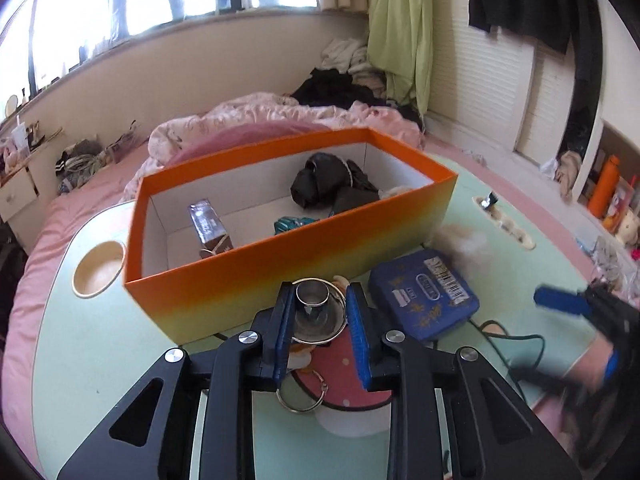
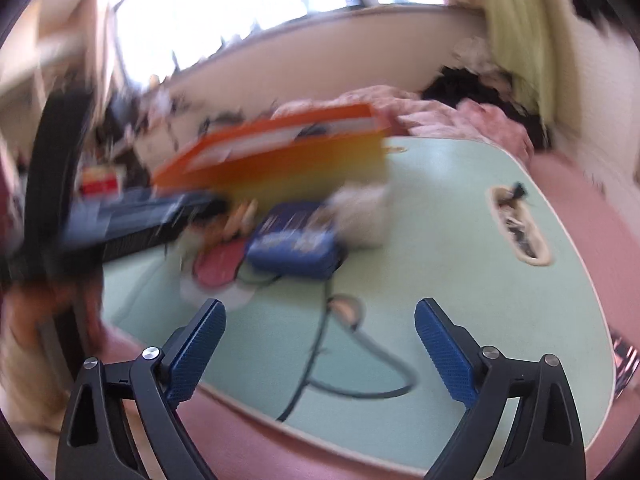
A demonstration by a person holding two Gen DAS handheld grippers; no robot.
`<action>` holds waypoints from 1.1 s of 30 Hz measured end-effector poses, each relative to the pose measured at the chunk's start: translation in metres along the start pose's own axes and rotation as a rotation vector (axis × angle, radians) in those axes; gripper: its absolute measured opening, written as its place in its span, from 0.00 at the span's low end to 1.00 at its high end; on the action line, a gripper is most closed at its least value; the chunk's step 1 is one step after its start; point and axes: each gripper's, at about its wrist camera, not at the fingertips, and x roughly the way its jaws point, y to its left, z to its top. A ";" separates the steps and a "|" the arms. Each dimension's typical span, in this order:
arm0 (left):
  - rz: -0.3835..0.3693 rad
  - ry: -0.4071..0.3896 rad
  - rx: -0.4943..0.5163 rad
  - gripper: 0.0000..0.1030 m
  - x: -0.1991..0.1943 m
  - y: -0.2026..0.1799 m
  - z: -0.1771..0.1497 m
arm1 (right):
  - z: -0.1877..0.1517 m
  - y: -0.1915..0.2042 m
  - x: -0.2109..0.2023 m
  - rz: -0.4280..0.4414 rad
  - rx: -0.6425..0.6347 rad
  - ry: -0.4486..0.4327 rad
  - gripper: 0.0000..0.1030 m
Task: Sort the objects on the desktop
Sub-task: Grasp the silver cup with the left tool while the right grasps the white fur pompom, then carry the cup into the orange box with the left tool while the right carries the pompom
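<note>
now the left claw (image 1: 318, 312) pinches a small metal cup (image 1: 316, 304), lifted at 6 o'clock of the orange box (image 1: 280, 276); it should clear the near wall before letting go. the right claw (image 2: 320, 348) hangs spread, holding nothing.

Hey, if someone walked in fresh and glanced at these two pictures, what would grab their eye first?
First, the big orange box standing open on the pale green table, with black cloth and small packets inside. Just in front of it, the left tongs are shut on a small shiny metal funnel, and a blue tin lies to their right. In the blurred right wrist view, the right tongs stand wide open over a dark cable.
</note>
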 end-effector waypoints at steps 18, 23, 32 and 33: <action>-0.095 -0.147 -0.075 0.26 -0.064 0.012 0.010 | 0.055 -0.042 0.062 0.118 0.323 0.148 0.24; -0.096 -0.148 -0.091 0.26 -0.063 0.015 0.012 | 0.065 -0.040 0.033 0.165 0.326 0.057 0.23; -0.111 -0.158 -0.138 0.26 -0.036 0.016 0.069 | 0.139 0.005 0.031 0.220 0.230 -0.052 0.24; -0.096 -0.158 -0.150 0.26 -0.028 0.017 0.075 | 0.147 0.010 0.046 0.218 0.219 -0.040 0.24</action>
